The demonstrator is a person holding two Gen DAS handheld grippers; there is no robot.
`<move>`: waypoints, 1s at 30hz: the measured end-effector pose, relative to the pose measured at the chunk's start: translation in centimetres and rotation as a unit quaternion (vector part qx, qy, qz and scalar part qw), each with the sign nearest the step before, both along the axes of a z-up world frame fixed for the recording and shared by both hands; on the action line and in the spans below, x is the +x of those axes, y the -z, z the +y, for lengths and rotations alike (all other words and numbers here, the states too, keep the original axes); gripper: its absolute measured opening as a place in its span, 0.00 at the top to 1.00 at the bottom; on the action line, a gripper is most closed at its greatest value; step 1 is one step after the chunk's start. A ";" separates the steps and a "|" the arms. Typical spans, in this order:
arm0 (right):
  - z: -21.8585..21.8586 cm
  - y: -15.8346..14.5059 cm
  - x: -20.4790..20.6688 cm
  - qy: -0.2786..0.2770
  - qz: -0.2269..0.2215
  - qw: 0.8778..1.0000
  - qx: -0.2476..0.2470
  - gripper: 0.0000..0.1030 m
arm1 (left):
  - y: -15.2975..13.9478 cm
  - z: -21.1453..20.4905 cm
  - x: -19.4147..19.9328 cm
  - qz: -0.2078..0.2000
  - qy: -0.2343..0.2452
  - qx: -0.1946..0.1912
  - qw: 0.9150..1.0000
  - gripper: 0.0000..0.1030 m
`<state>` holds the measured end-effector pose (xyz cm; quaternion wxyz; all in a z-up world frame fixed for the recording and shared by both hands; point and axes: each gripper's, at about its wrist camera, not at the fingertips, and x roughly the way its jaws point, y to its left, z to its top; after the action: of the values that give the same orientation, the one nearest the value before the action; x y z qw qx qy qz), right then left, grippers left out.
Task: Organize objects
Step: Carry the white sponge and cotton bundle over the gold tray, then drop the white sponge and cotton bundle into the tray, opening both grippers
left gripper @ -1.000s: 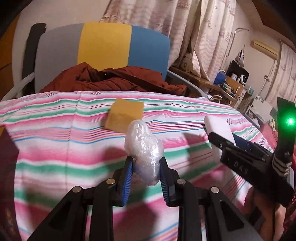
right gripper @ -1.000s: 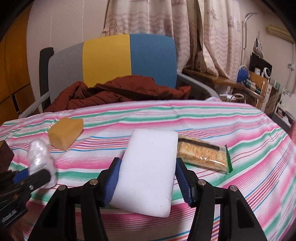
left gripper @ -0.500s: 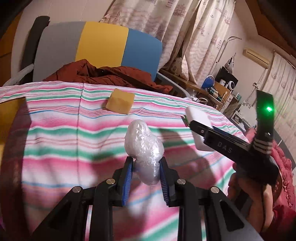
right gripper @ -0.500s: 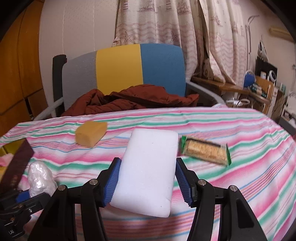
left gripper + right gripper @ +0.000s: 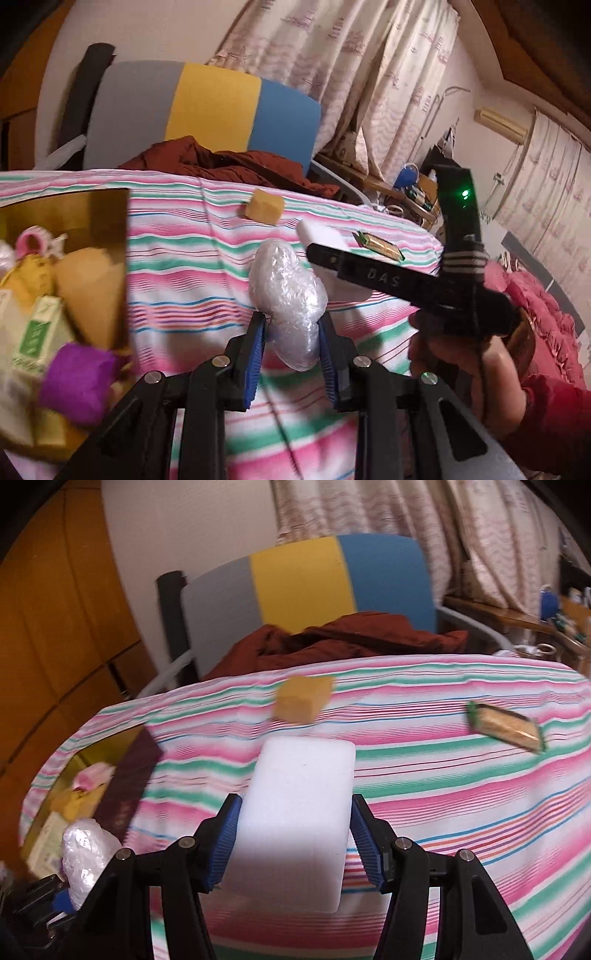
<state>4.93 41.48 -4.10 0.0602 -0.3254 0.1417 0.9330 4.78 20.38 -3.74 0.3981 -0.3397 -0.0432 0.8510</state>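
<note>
My left gripper (image 5: pixel 291 350) is shut on a clear plastic-wrapped bundle (image 5: pixel 286 295), held above the striped tablecloth (image 5: pixel 184 258). My right gripper (image 5: pixel 293 834) is shut on a white foam block (image 5: pixel 299 812); in the left wrist view that block (image 5: pixel 317 232) pokes out past the right gripper's black body. A yellow sponge (image 5: pixel 303 699) and a green-edged cracker packet (image 5: pixel 506 725) lie on the cloth farther back. At the left stands an open box (image 5: pixel 66 214) holding several items, among them a purple roll (image 5: pixel 77 382). The bundle (image 5: pixel 86 849) also shows low at the left in the right wrist view.
A grey, yellow and blue chair (image 5: pixel 207 107) with a rust-red garment (image 5: pixel 229 162) stands behind the table. Curtains and a cluttered shelf (image 5: pixel 413 184) are at the right. A hand in a red sleeve (image 5: pixel 546 417) holds the right gripper.
Both grippers have swung left over the table, keeping hold of the bundle and the foam block. The open box has come into view at the left; sponge and packet now sit farther right.
</note>
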 end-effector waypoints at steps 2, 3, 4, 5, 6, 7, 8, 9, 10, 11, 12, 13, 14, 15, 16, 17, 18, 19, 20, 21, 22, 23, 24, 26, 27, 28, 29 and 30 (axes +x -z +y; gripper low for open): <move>-1.7 -0.2 -0.5 -0.021 0.000 1.000 -0.006 0.42 | -0.4 -1.4 0.1 0.001 -0.008 0.006 1.000 0.73; -2.6 -0.3 -0.7 -0.031 0.000 1.000 -0.006 0.42 | -0.7 -2.0 0.1 0.003 -0.013 0.009 1.000 0.73; -3.5 -0.5 -0.9 -0.043 0.001 0.999 -0.005 0.42 | -0.9 -2.6 0.1 0.004 -0.018 0.012 1.000 0.73; -4.2 -0.6 -1.1 -0.051 0.001 0.999 -0.005 0.42 | -1.3 -3.3 0.1 0.004 -0.024 0.017 1.000 0.73; -4.9 -0.8 -1.4 -0.062 0.002 0.998 -0.005 0.42 | -1.6 -4.0 0.0 0.006 -0.029 0.023 0.999 0.73; -5.6 -1.1 -1.6 -0.071 0.004 0.997 -0.005 0.42 | -1.9 -4.6 -0.1 0.008 -0.035 0.028 0.999 0.73; -6.4 -1.4 -1.9 -0.081 0.006 0.997 -0.005 0.42 | -2.3 -5.4 -0.3 0.011 -0.044 0.032 0.998 0.73; -7.3 -1.7 -2.2 -0.093 0.007 0.996 -0.005 0.42 | -2.6 -6.1 -0.5 0.013 -0.050 0.036 0.998 0.73; -7.8 -2.0 -2.6 -0.102 0.008 0.995 -0.004 0.42 | -2.9 -6.7 -0.7 0.014 -0.056 0.040 0.998 0.73; -8.6 -2.3 -3.1 -0.114 0.009 0.993 -0.001 0.42 | -3.2 -7.5 -1.1 0.016 -0.065 0.043 0.997 0.73; -9.3 -2.6 -3.5 -0.125 0.010 0.992 0.002 0.42 | -3.5 -8.3 -1.4 0.019 -0.073 0.046 0.996 0.73; -10.2 -2.9 -4.2 -0.141 0.009 0.990 0.003 0.42 | -3.8 -9.1 -1.9 0.021 -0.084 0.048 0.995 0.73; -10.9 -3.2 -4.7 -0.152 0.009 0.988 0.005 0.42 | -4.2 -10.1 -2.4 0.024 -0.096 0.050 0.994 0.73; -11.6 -3.5 -5.2 -0.163 0.009 0.987 0.009 0.42 | -4.5 -10.9 -2.9 0.027 -0.105 0.052 0.993 0.73; -12.5 -3.7 -6.0 -0.177 0.006 0.984 0.014 0.42 | -4.7 -11.7 -3.3 0.030 -0.117 0.053 0.991 0.73; -13.4 -3.9 -6.7 -0.188 0.003 0.982 0.021 0.42 | -4.9 -12.7 -3.9 0.031 -0.130 0.053 0.990 0.73; -14.2 -4.0 -7.4 -0.195 0.001 0.980 0.030 0.42 | -5.0 -13.5 -4.4 0.030 -0.140 0.052 0.988 0.73; -14.8 -4.0 -7.9 -0.201 -0.002 0.979 0.038 0.42 | -5.1 -14.4 -4.7 0.030 -0.152 0.051 0.987 0.73; -15.6 -3.9 -8.6 -0.211 -0.006 0.977 0.045 0.42 | -5.2 -15.4 -5.1 0.031 -0.165 0.052 0.984 0.73; -16.2 -3.9 -9.2 -0.219 -0.008 0.974 0.049 0.42 | -5.1 -16.2 -5.4 0.030 -0.175 0.053 0.983 0.73; -16.7 -3.8 -9.7 -0.224 -0.012 0.973 0.054 0.42 | -5.0 -16.9 -5.8 0.027 -0.184 0.053 0.981 0.73; -17.3 -3.7 -10.4 -0.228 -0.017 0.972 0.056 0.42 | -4.9 -17.6 -6.1 0.024 -0.194 0.053 0.979 0.73; -17.7 -3.5 -11.1 -0.230 -0.022 0.971 0.054 0.42 | -4.8 -18.3 -6.5 0.022 -0.202 0.052 0.978 0.73; -18.2 -3.3 -12.5 -0.230 -0.030 0.971 0.050 0.41 | -4.5 -19.5 -7.0 0.018 -0.218 0.049 0.975 0.73; -18.5 -3.2 -13.4 -0.231 -0.037 0.971 0.050 0.40 | -4.4 -20.0 -7.2 0.015 -0.225 0.049 0.973 0.73; -18.9 -3.1 -14.3 -0.235 -0.045 0.970 0.051 0.40 | -4.2 -20.5 -7.3 0.013 -0.230 0.049 0.972 0.73; -19.2 -3.0 -14.9 -0.235 -0.048 0.969 0.055 0.39 | -3.9 -21.0 -7.6 0.008 -0.235 0.048 0.971 0.73; -19.5 -3.0 -15.5 -0.233 -0.047 0.969 0.063 0.39 | -3.7 -21.3 -7.7 0.005 -0.237 0.047 0.970 0.73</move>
<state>-10.59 22.02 -1.11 -0.1314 -0.3882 -0.0002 0.9122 -2.94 -0.87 -0.08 0.2006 -0.2965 -0.1605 0.9198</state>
